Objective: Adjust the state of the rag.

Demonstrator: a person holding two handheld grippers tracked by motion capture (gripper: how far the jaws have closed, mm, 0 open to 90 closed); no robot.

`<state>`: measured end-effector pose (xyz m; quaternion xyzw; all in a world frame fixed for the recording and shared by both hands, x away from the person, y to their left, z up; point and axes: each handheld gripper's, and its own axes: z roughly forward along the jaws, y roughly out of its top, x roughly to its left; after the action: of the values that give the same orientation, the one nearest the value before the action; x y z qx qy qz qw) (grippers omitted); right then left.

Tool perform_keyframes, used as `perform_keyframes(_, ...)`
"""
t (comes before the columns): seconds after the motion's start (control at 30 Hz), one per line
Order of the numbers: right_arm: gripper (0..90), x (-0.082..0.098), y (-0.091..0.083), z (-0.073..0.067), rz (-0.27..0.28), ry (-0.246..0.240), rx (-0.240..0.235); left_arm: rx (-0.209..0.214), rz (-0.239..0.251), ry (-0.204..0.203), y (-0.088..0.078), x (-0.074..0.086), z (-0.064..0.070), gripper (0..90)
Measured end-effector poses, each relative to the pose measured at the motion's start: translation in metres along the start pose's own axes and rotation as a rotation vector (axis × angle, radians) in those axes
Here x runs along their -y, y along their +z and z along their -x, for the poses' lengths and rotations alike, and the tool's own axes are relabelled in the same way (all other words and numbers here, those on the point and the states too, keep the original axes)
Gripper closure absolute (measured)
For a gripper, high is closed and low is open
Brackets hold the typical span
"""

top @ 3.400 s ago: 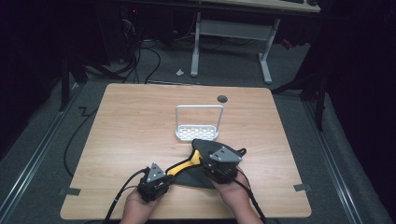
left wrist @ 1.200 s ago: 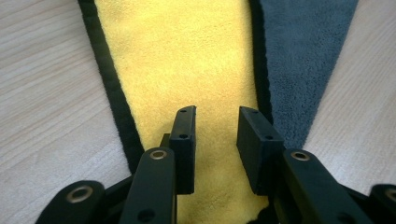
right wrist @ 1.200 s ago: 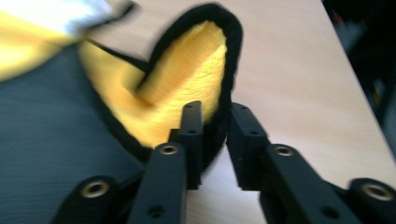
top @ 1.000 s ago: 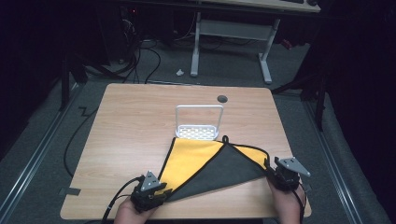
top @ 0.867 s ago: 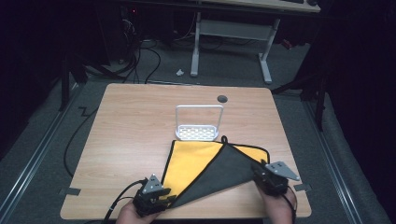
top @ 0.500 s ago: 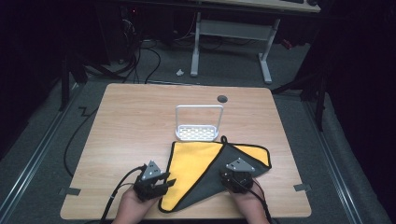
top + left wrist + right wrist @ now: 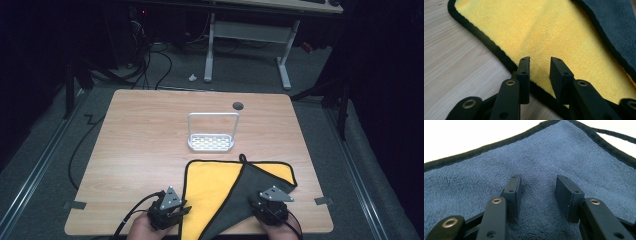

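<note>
L tongs (image 7: 539, 75) sit at the near bench (image 7: 140, 150) edge w/ jaws apart, having just been closing, over the black-trimmed near-left edge of the cloth (image 7: 215, 190), yellow pile showing between them and pads not pressing it; R tongs (image 7: 537, 195) hang w/ jaws apart over the grey folded-over flap (image 7: 549, 157), nothing gripped. Cloth lies flat on the near half of the bench, yellow side up w/ the grey flap across its right part. Farther back, just beyond the cloth, stands a small white rack (image 7: 211, 142), upright, approx mid-bench.
</note>
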<state>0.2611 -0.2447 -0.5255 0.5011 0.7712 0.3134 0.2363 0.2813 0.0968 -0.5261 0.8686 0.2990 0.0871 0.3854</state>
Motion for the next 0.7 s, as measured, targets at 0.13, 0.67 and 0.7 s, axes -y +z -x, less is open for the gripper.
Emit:
perform_keyframes(0.13,57.8,-0.027,0.029,-0.026,0.014,-0.045,-0.051,-0.073,-0.004,-0.059,-0.023,0.018,-0.033,70.7)
perform_keyframes(0.67,50.7,-0.122,0.076,-0.020,0.083,0.004,0.042,-0.085,0.052,-0.139,-0.022,0.020,-0.058,61.3)
perform_keyframes(0.7,52.9,-0.124,0.083,-0.019,0.060,0.008,0.041,-0.083,0.053,-0.140,-0.022,0.020,-0.058,61.2)
